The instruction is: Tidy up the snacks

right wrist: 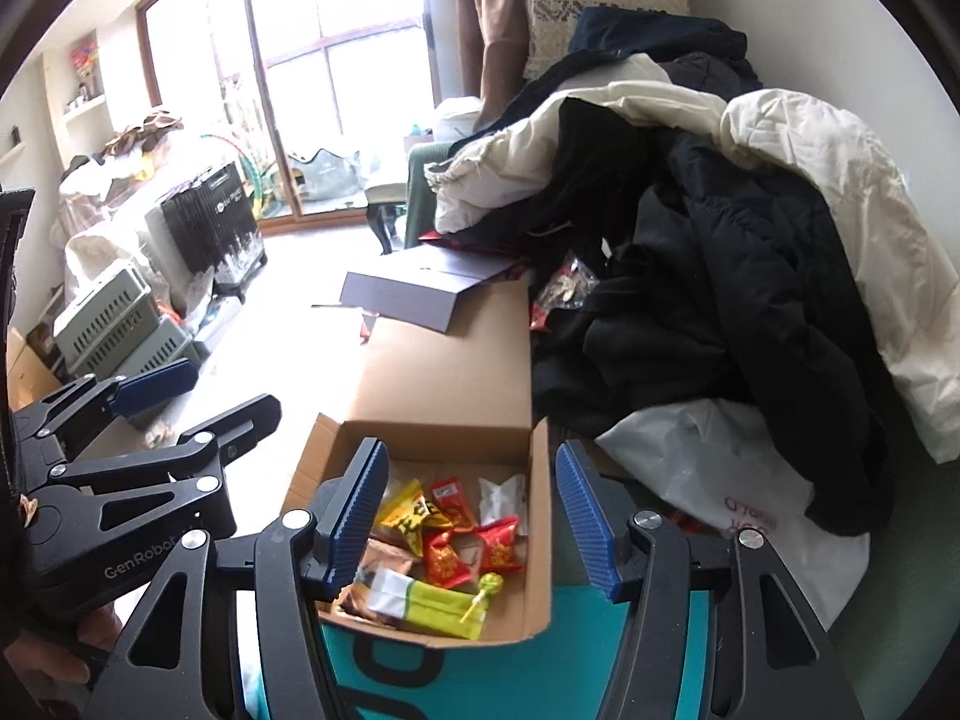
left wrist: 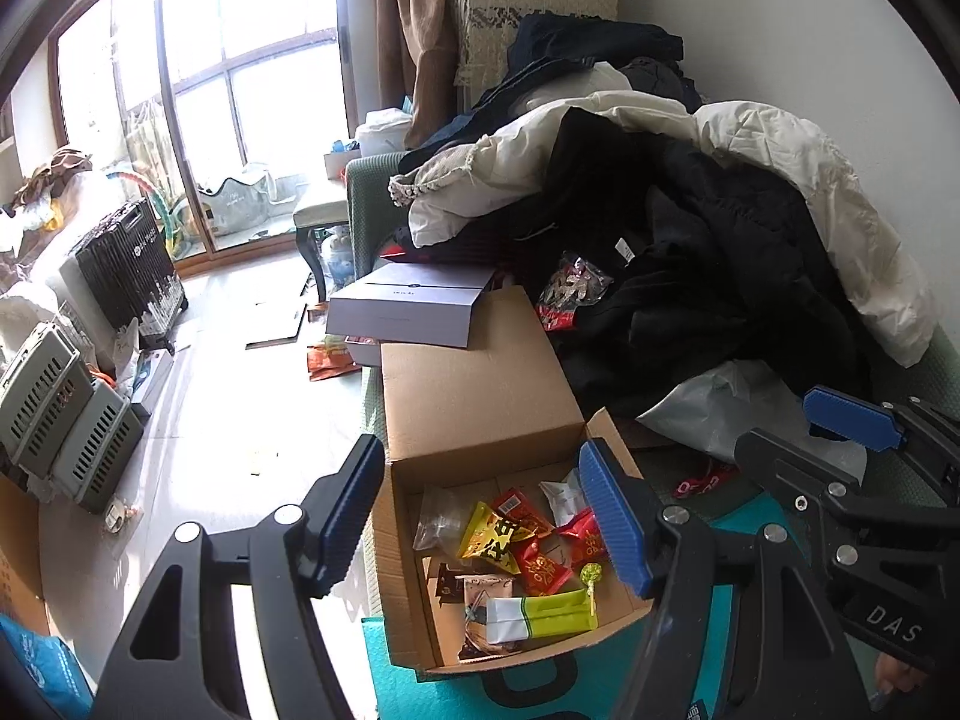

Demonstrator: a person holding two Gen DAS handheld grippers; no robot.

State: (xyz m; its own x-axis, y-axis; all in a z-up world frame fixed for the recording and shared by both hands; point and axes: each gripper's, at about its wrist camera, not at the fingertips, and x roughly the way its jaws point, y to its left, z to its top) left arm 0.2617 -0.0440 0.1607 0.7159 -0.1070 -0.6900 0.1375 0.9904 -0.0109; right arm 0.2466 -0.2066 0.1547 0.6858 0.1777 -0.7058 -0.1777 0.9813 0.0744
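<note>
Messy living room, bright window far left. Both my left gripper and right gripper hang wide apart, holding nothing, over the cardboard box with snacks inside; clothes pile right.

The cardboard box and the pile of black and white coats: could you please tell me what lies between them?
In the left wrist view, a clear bag of snacks with red print lies between the cardboard box and the coats, against the black fabric.

Clothes pile, grey box, crates.
</note>
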